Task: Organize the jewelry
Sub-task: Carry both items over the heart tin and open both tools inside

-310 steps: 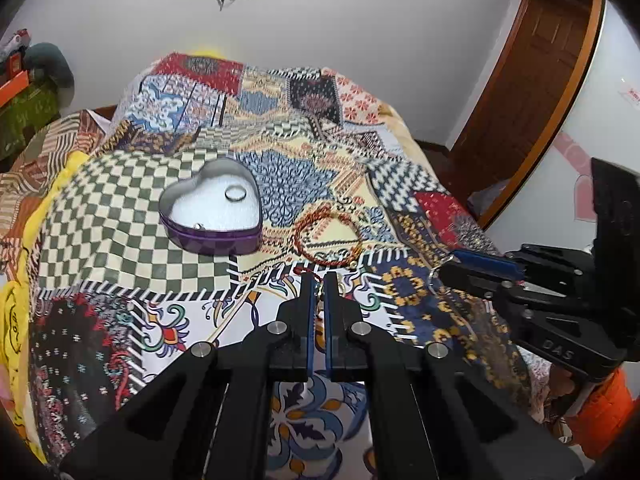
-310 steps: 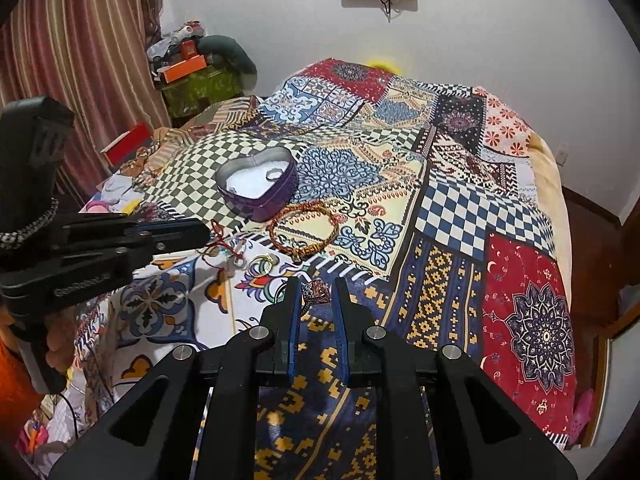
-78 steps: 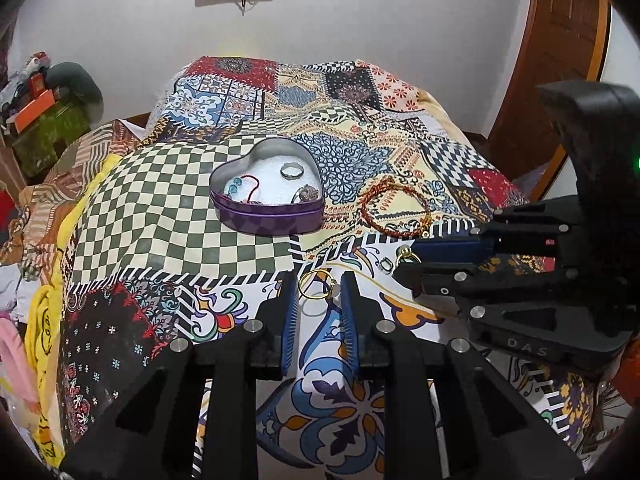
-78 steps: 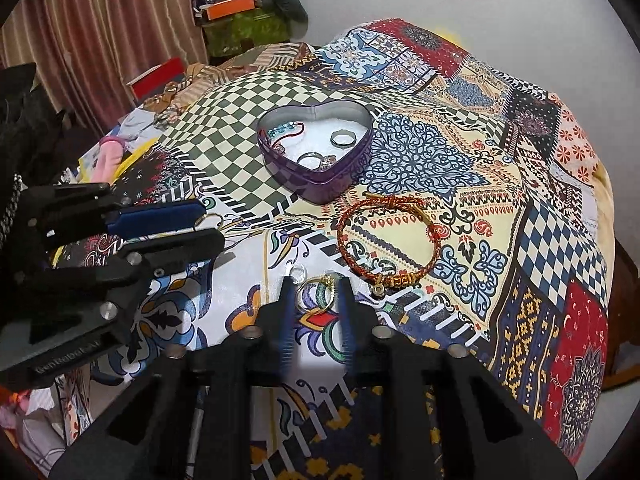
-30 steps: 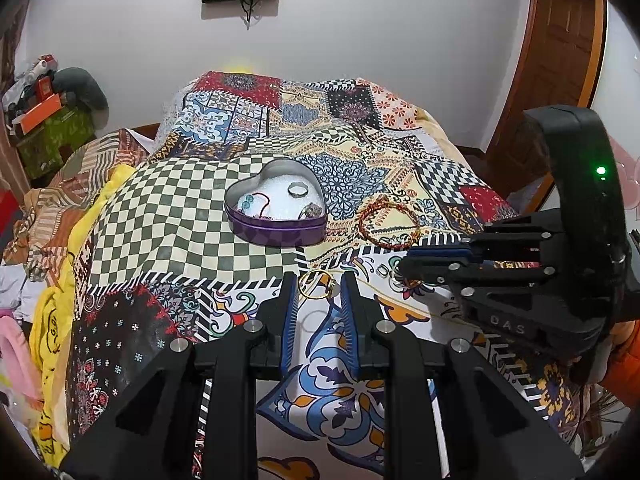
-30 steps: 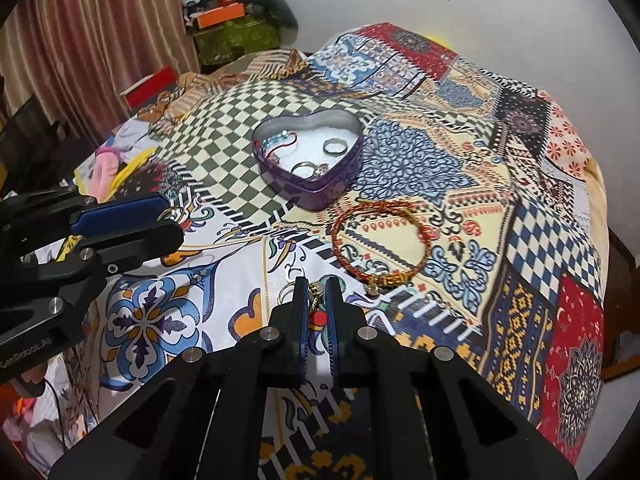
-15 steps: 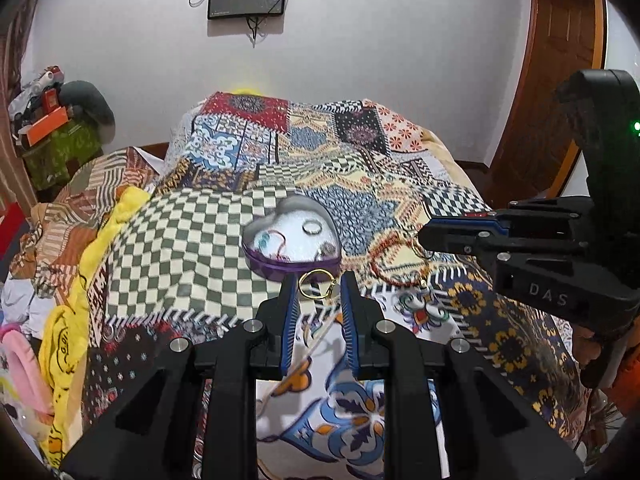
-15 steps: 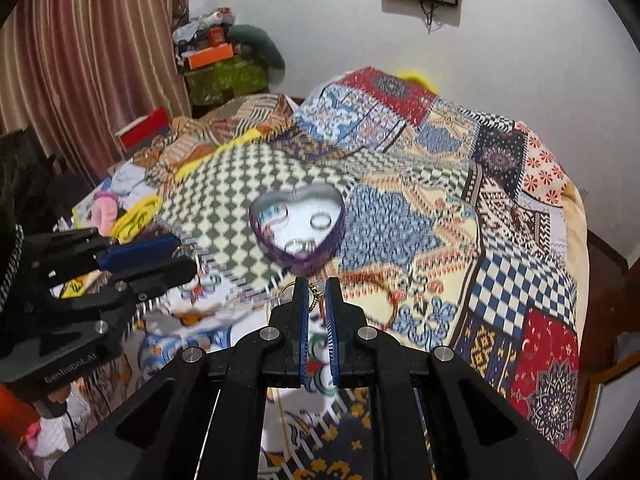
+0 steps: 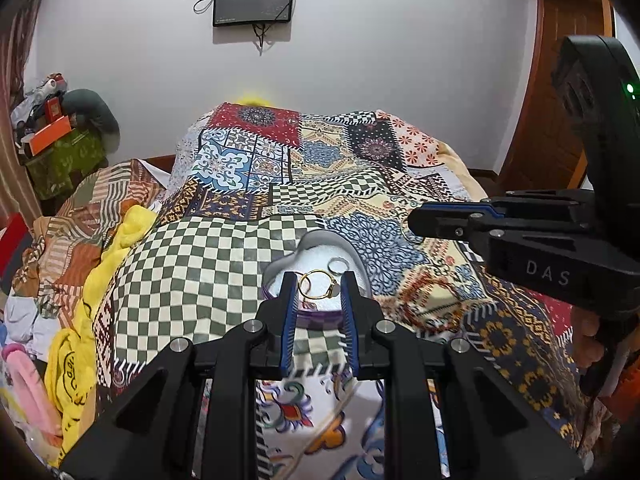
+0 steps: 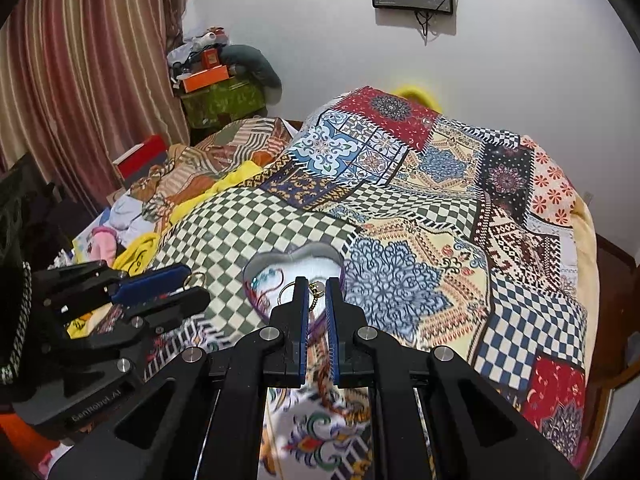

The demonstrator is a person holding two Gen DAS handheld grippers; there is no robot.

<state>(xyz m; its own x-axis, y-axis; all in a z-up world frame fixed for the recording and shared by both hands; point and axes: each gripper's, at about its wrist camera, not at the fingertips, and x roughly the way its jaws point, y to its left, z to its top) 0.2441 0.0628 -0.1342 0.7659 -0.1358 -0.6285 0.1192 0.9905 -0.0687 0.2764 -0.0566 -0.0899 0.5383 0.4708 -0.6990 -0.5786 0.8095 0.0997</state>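
We carry two pieces at once toward the purple heart-shaped tin with the white lining (image 9: 362, 268), which sits on the green-and-cream checked patch of the patchwork bedspread (image 9: 200, 272). Our left claw (image 9: 319, 294) is grasping a thin gold hoop earring (image 9: 316, 285) spanning its two blue pads, and in the left wrist view the hoop hangs in line with the tin's near rim. Our right claw (image 10: 316, 294) is clenched on a small gold earring with a dangling chain (image 10: 316, 292); its narrow gap shows the piece pinched between the pads, with the tin (image 10: 260, 264) just ahead. A silver ring (image 9: 337, 266) and a red-and-teal cord bracelet (image 10: 266, 282) already lie inside, while a red-and-gold beaded bangle (image 9: 424, 300) waits on the bedspread to the tin's right. To do this step well, we judge it best to bring each claw fully over the white lining before letting go, since a release at the rim could tip a light hoop onto the busy pattern where it would be hard to find. We should lower close to the lining, open one claw at a time, and keep the two claws apart so neither knocks the tin nor snags the cord.
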